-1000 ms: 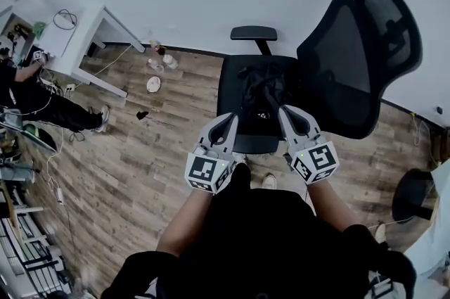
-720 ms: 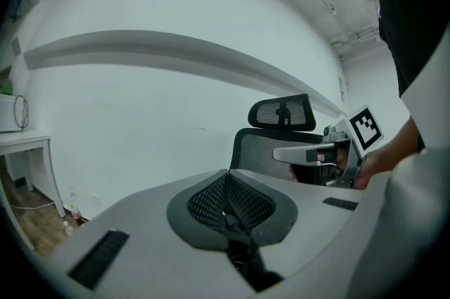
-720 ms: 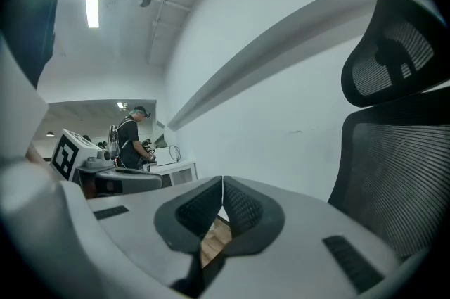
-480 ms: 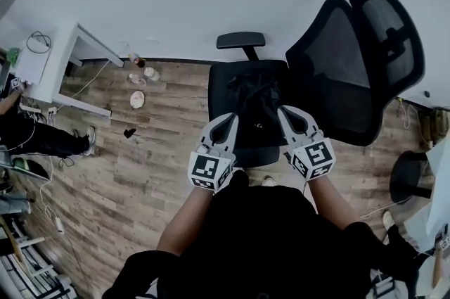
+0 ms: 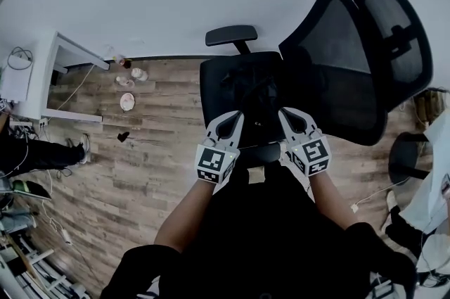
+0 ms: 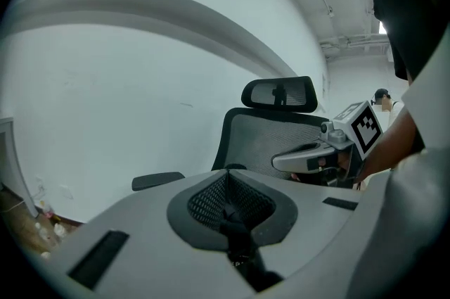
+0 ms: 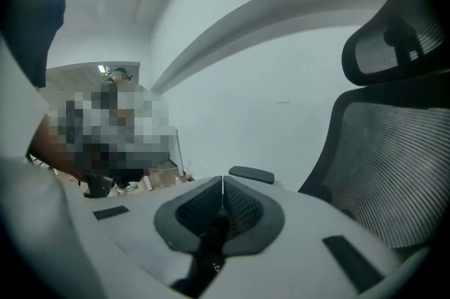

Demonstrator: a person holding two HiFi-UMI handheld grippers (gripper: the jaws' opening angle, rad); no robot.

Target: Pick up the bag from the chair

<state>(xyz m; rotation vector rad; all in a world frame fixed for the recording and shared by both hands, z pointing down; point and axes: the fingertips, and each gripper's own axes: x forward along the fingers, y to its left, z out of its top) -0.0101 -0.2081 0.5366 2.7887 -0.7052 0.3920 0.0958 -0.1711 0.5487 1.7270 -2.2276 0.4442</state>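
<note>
A black bag (image 5: 257,95) lies on the seat of a black office chair (image 5: 218,83) and is hard to tell from the dark seat. My left gripper (image 5: 235,117) is at the bag's near left side and my right gripper (image 5: 285,113) at its near right. In the left gripper view the jaws are shut (image 6: 225,175) with a dark strap (image 6: 233,241) pinched between them. The right gripper view shows the same: shut jaws (image 7: 223,182) with a dark strap (image 7: 209,243) hanging down. The rest of the bag is hidden below the jaws.
The chair's mesh backrest (image 5: 351,72) rises at the right and one armrest (image 5: 230,35) sticks out behind the seat. A white desk (image 5: 39,72) and small items on the wood floor (image 5: 127,101) lie at the left. A dark stool (image 5: 409,158) stands at the right.
The head view has swung, so the chair and the floor items now sit further left in the frame. Both grippers stay shut at the bag, slightly closer together.
</note>
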